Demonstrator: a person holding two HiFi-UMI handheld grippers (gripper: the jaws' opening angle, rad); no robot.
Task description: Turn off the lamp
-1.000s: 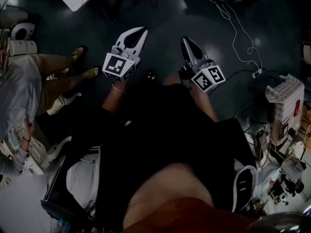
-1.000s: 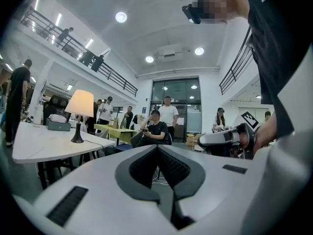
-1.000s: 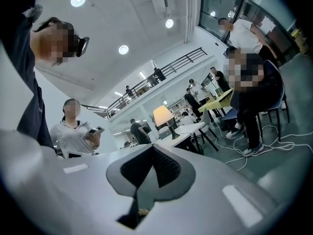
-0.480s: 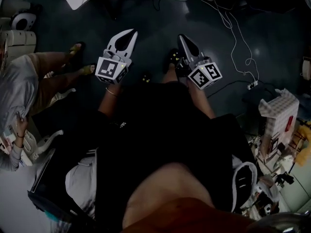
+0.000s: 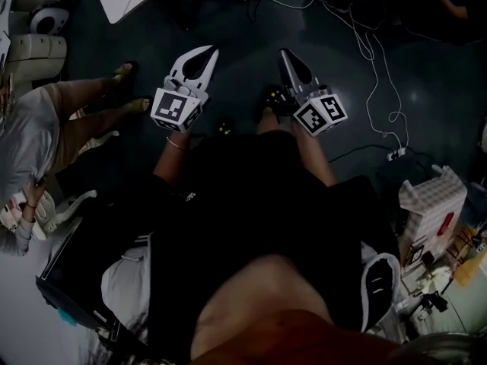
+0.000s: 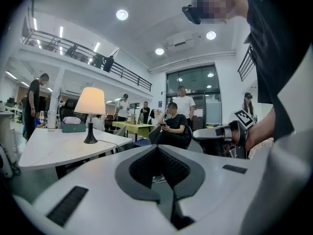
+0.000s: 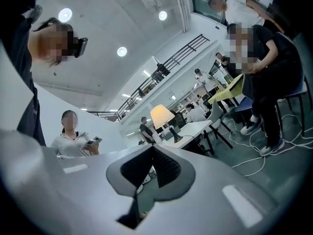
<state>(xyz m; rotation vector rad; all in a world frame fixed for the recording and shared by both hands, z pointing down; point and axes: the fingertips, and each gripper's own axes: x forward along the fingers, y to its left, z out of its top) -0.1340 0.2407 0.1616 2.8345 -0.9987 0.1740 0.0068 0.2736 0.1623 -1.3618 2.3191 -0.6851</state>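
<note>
Both claws shut, lamp's still lit
My left claw (image 6: 157, 148) & right claw (image 7: 152, 147) are closed tip to tip w/ nothing in 'em, held out over the dark floor (image 5: 245, 63). Lamp (image 6: 91, 106) glows on the white counter (image 6: 54, 148), well ahead, off to my left.

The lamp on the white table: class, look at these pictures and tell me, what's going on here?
A person holds the left gripper and the right gripper out in front, both shut with nothing between the jaws. The lamp is lit and stands on a white table some way ahead of both grippers. Neither gripper touches it, so switching it off is not yet done. A seated person and others are around the room.
</note>
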